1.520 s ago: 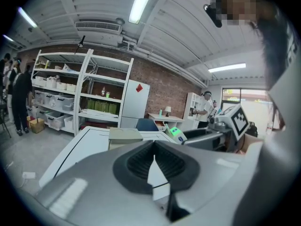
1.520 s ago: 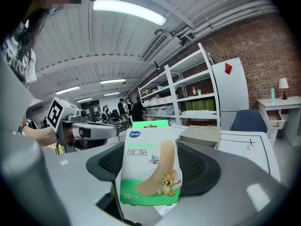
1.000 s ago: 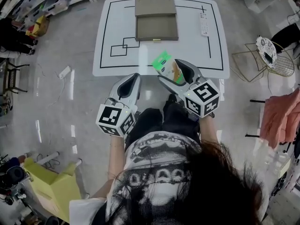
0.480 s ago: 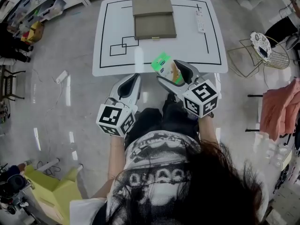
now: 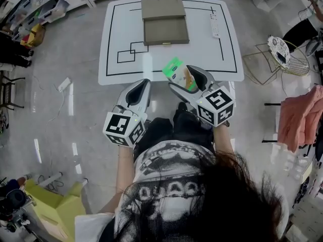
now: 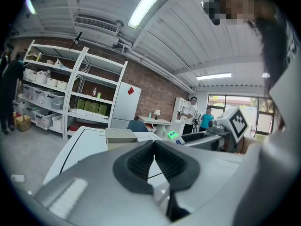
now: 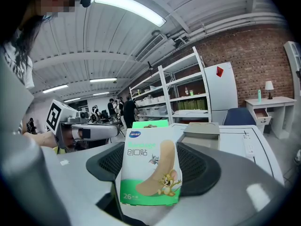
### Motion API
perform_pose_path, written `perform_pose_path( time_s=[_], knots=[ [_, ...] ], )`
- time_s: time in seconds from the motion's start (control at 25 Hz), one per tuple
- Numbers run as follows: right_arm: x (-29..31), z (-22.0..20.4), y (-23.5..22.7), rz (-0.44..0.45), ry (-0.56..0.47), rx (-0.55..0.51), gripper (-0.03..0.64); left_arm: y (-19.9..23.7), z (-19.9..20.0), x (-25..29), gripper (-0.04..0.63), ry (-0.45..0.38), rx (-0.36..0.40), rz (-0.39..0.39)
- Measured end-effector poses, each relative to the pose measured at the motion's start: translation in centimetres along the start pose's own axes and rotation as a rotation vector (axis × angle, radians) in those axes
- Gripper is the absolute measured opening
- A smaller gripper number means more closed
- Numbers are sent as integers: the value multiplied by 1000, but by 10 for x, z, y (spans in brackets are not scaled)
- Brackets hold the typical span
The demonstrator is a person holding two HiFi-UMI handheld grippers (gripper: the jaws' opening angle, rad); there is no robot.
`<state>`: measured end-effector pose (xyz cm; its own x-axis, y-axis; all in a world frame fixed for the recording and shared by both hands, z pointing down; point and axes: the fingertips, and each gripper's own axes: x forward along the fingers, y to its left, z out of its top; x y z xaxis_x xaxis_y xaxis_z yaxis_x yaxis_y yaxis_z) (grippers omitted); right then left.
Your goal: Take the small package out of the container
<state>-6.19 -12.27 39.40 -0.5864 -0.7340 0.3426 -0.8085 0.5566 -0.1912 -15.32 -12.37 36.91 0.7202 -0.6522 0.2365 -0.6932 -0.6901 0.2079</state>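
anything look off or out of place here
Nothing stands out. The container sits square on the table with its drawer pulled out, the small package is clamped in the right gripper, and the left gripper is shut and empty. No spill or damage shows.

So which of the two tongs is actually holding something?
The right tongs, shut on the small green-and-white package; the left tongs are closed on nothing.

The white surface is marked with black lines. A grey-brown container lies at its far middle, and a white remote control lies near it, toward the right.
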Motion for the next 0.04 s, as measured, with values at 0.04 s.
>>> perform_pose_path(
  time_s=[0.04],
  knots=[
    [1,0,-1,-1,1,0,356,2,0,1,0,0,-1,0]
  ],
)
